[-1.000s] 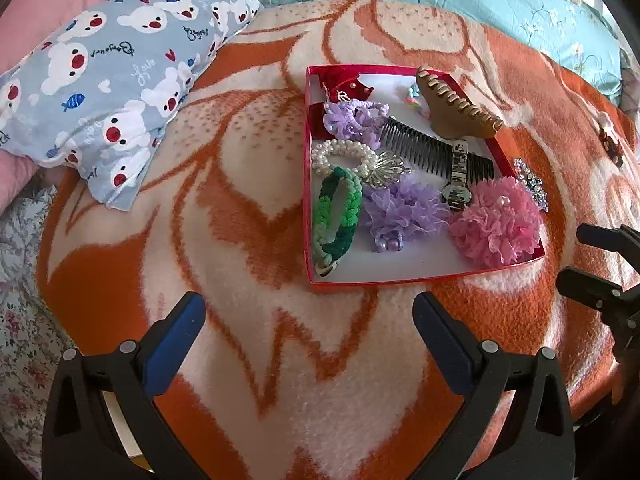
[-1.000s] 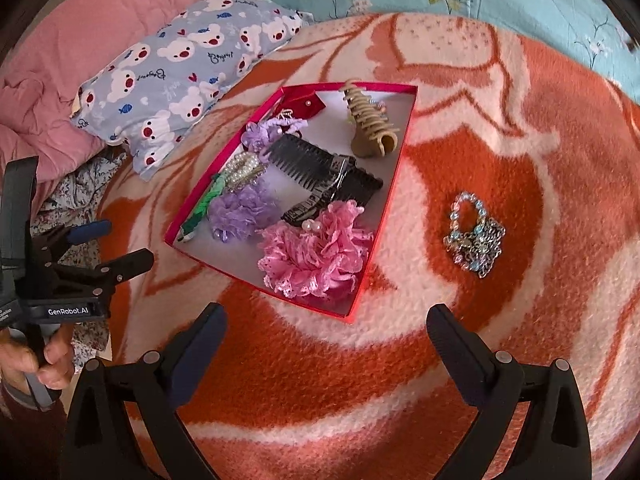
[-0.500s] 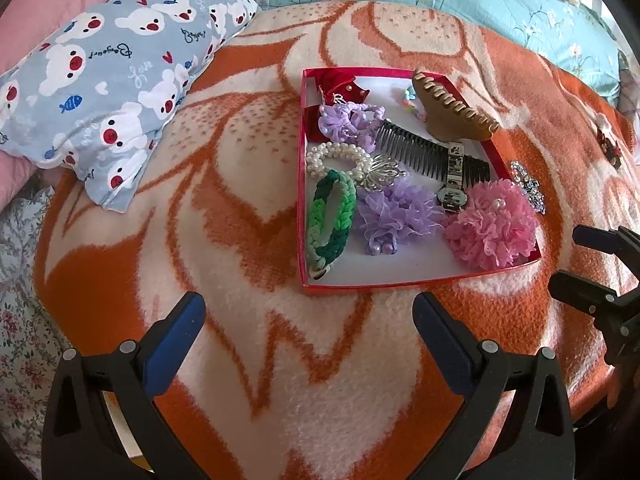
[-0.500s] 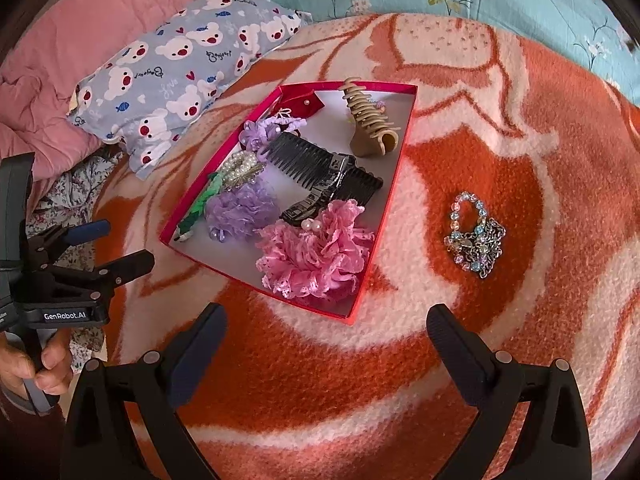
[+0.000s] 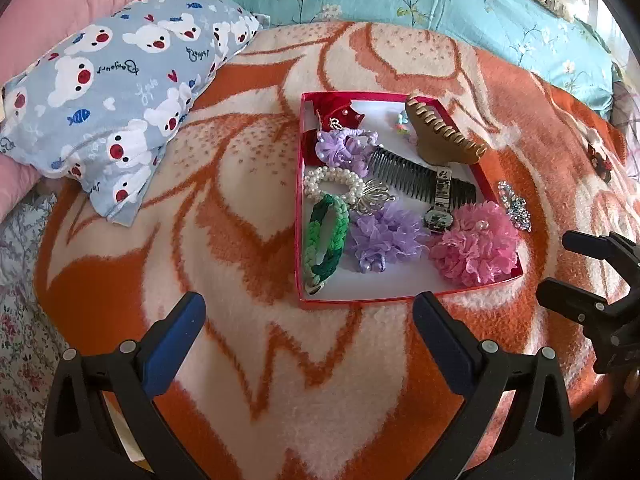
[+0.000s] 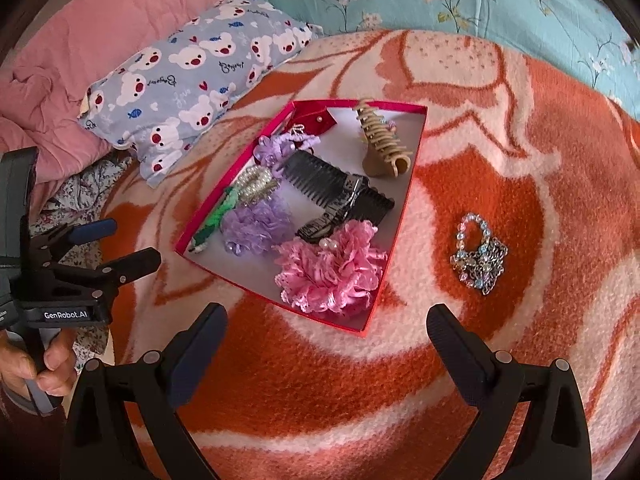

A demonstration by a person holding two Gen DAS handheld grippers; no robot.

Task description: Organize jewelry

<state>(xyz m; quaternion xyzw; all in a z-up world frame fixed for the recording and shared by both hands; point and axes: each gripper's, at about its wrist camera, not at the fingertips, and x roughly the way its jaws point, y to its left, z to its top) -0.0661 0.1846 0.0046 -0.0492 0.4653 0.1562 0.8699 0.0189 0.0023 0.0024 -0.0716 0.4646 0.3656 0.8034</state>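
Left gripper (image 5: 306, 314): matte black plastic frame, two angular fingers faced with blue pads (image 5: 176, 330), silver round screw heads at the finger pivots. Right gripper (image 6: 326, 326): same black build, darker blue pads (image 6: 200, 338). White "GenRobot.AI" label on the left unit's body. Bare-skinned hand (image 6: 38, 364) around its grey handle, dark maroon sleeve.

One red box (image 5: 298, 216) sits on the bed. Inside it there are two purple flower hair ties (image 5: 386, 236) (image 5: 340, 150), one pink flower hair tie (image 5: 476, 250), one green braided band (image 5: 326, 236), one white pearl band (image 5: 330, 182), one black comb (image 5: 408, 172), one brown claw clip (image 5: 438, 132), one watch (image 5: 440, 204), one silver clip (image 5: 374, 198) and one red bow (image 5: 340, 112). One beaded bracelet pile (image 6: 478, 258) lies outside the box on the blanket. There is one pillow with bears (image 5: 108, 92). There are two grippers, the left gripper (image 5: 308, 324) and the right gripper (image 6: 326, 330), with two fingers each.
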